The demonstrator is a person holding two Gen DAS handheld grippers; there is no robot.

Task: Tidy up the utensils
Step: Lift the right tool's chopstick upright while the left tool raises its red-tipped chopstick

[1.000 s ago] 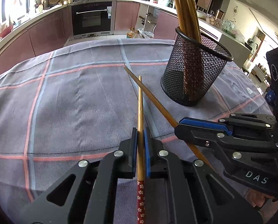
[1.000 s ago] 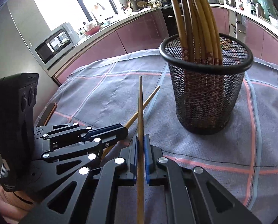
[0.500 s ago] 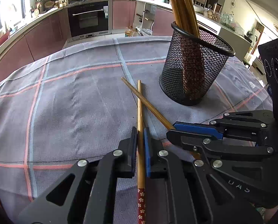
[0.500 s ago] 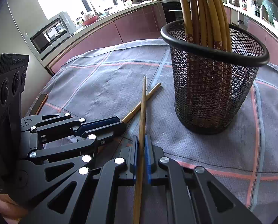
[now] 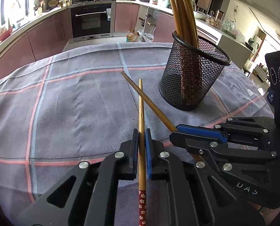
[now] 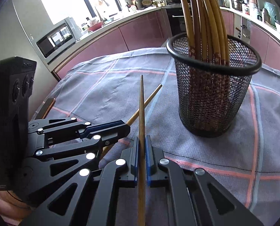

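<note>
Chopsticks were the matter in hand: each gripper had one clamped, and the rest stood bundled in the mesh holder [image 5: 193, 75] on the checked tablecloth [image 5: 74, 103]. The left gripper [image 5: 141, 131] was closed tight on the left chopstick [image 5: 141, 113], whose long axis ran straight forward from the pads, the bare tip ahead and the flower-patterned red end trailing back under the camera. The right gripper [image 6: 142, 138] was likewise closed on the right chopstick [image 6: 141, 109], pointing forward in the same way. The two sticks crossed each other ahead of the jaws, in the air above the cloth as far as could be judged; whether they touched at the crossing could not be told. The holder stood ahead and to the right of both tools, nearer in the right wrist view, so the right hand seemed the better placed to go first. Both sticks pointed forward and downward while the holder's mouth faced up, so the next move probably called for lifting and tipping each stick toward upright over the rim, without knocking the leaning bundle.
</note>
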